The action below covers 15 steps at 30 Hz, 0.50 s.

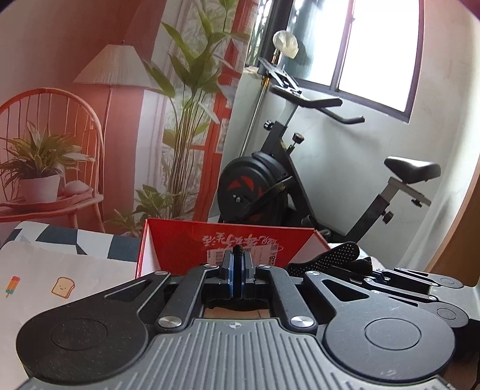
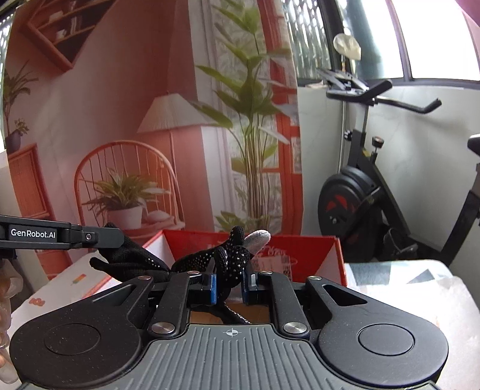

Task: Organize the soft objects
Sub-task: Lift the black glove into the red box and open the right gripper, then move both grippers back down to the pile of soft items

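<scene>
Between both grippers hangs a limp black knit glove with white grip dots (image 2: pixel 231 258), at twelve o'clock before the red cardboard box (image 2: pixel 312 255); the right gripper (image 2: pixel 229 285) and left gripper (image 1: pixel 237 274) each clamp it. Light, floppy; pinch bunched fabric.

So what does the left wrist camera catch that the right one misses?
Only the left wrist view shows the bike's saddle whole and the toast drawing. Only the right wrist view shows the glove's grey fingertip and painted shelves. Both show the red box, black dotted glove, exercise bike, and both grippers: left gripper, right gripper, each shut on glove fabric.
</scene>
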Available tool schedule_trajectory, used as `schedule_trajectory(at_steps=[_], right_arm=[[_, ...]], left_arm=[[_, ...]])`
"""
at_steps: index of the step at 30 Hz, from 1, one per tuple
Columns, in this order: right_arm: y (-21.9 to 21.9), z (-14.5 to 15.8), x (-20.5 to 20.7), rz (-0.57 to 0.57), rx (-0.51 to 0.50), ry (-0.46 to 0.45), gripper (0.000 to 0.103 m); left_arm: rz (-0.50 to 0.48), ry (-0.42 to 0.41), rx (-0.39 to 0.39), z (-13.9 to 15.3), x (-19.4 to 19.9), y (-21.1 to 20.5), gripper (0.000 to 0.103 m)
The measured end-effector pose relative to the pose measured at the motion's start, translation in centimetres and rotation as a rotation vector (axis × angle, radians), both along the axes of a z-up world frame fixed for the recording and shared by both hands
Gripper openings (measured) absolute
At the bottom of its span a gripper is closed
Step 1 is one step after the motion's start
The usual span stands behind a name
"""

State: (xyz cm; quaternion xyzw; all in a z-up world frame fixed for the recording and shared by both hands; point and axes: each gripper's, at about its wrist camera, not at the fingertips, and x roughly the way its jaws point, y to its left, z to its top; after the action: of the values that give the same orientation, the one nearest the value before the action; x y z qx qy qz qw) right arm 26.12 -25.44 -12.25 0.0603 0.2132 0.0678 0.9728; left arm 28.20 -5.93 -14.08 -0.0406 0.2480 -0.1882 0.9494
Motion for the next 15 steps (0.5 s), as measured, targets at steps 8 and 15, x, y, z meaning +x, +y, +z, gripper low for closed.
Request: schedule_trajectory(at_steps=[8, 15], right_arm=[[0.7, -3.5, 1.2, 0.024, 0.029, 0.108, 0.020], [0.5, -3.6, 0.9, -0.009, 0.038, 0.157, 0.036]], left_arm=[[0.030, 0.077, 0.065, -2.3, 1.6, 1.0, 0.005], [0.040, 0.122, 0.121, -2.9, 2.0, 0.9, 0.015]])
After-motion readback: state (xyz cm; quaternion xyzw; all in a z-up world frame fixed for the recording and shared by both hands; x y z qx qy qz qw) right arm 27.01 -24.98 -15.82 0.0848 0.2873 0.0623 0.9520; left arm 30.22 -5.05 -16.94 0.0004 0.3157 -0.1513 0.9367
